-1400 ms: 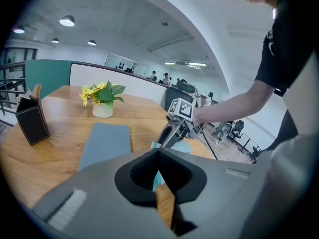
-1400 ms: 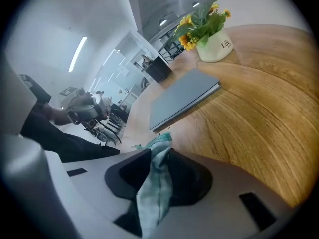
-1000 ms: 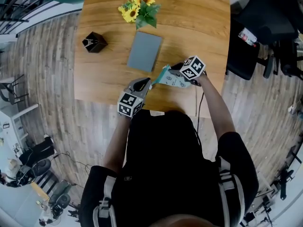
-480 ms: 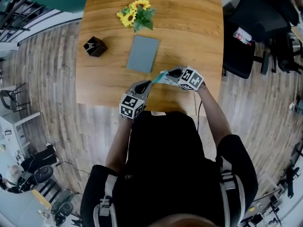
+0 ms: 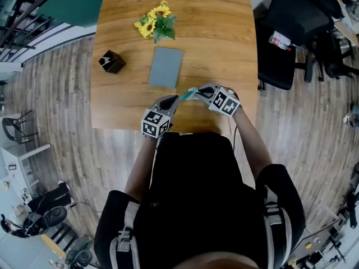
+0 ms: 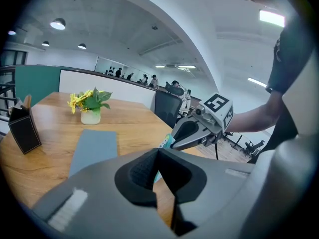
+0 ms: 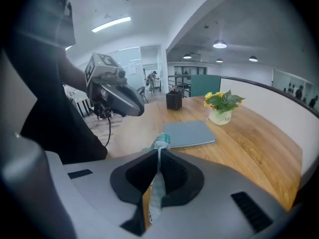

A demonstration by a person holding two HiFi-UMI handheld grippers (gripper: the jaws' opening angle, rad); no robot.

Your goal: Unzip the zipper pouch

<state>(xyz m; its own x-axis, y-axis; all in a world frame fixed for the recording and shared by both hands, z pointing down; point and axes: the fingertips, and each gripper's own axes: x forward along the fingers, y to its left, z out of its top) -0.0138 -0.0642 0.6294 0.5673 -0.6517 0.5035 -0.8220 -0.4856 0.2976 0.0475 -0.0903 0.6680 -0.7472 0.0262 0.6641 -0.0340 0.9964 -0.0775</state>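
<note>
Between the two grippers, head view: zipper pouch (image 5: 189,93) held over the near edge of the wooden table (image 5: 224,38). Only a teal sliver shows; a second ago its pale face showed wider. Left gripper (image 5: 175,98) same spot. Right gripper (image 5: 199,91) now closer to it, marker cube rolled over. Grey notebook (image 5: 165,67) just beyond the tips, sunflowers (image 5: 154,24) farther.

Left gripper view: jaws pressed together, pinching the pouch's edge, teal end poking past the tips.

Right gripper view: jaws clamped on the pouch's thin teal edge, which runs up between them.
</note>
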